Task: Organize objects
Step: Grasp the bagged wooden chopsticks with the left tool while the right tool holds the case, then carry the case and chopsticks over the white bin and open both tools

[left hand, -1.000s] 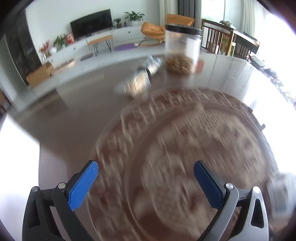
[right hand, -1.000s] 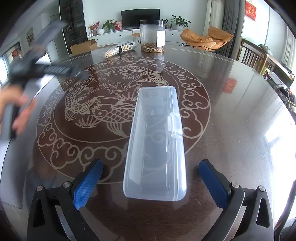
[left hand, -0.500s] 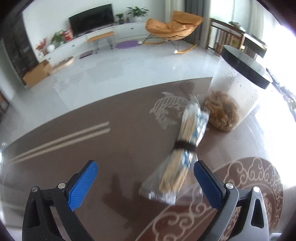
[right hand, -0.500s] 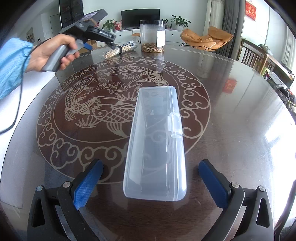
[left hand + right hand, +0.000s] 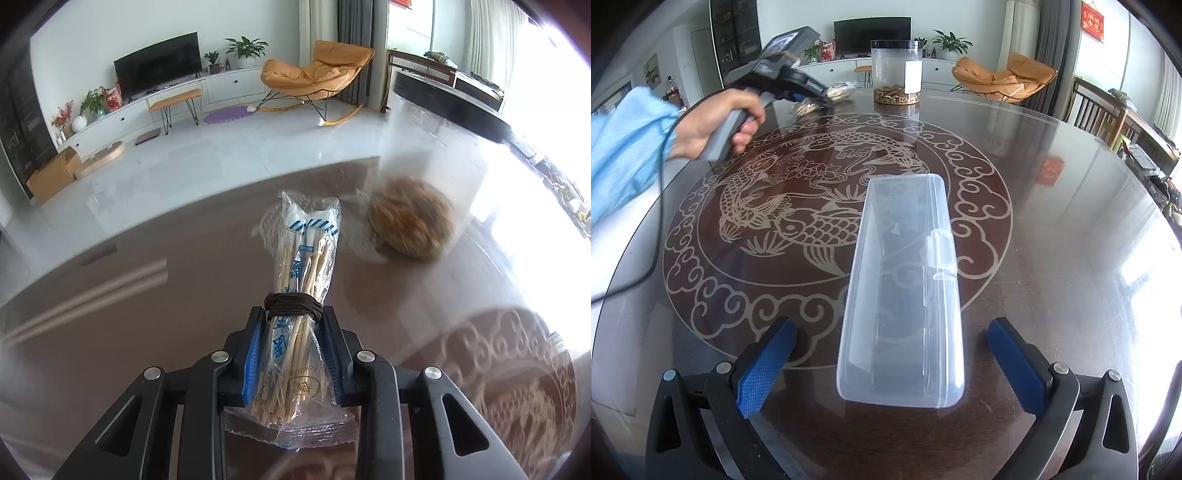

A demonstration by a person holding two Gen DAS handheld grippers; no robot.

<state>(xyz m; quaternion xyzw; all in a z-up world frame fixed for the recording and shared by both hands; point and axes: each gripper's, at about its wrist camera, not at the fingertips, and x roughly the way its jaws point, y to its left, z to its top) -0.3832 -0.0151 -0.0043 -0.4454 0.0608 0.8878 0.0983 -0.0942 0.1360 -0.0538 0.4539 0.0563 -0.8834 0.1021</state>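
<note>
Here the left claw (image 5: 293,332) gripped the chopstick bundle (image 5: 299,280) near the table (image 5: 129,302) edge, jar (image 5: 410,221) right; right claw (image 5: 890,350) wide, straddling the clear box (image 5: 905,288).

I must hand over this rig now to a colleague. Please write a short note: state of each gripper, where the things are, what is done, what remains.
Left gripper: has just closed, now shut on the bagged bundle of wooden sticks, at the table's far side beside the clear jar.
Right gripper: open, holding nothing, fingers either side of the clear plastic box.
Box: lid closed, lying mid-table.
Done: bundle gripped.
Left: probably open the box and put the bundle inside.
</note>
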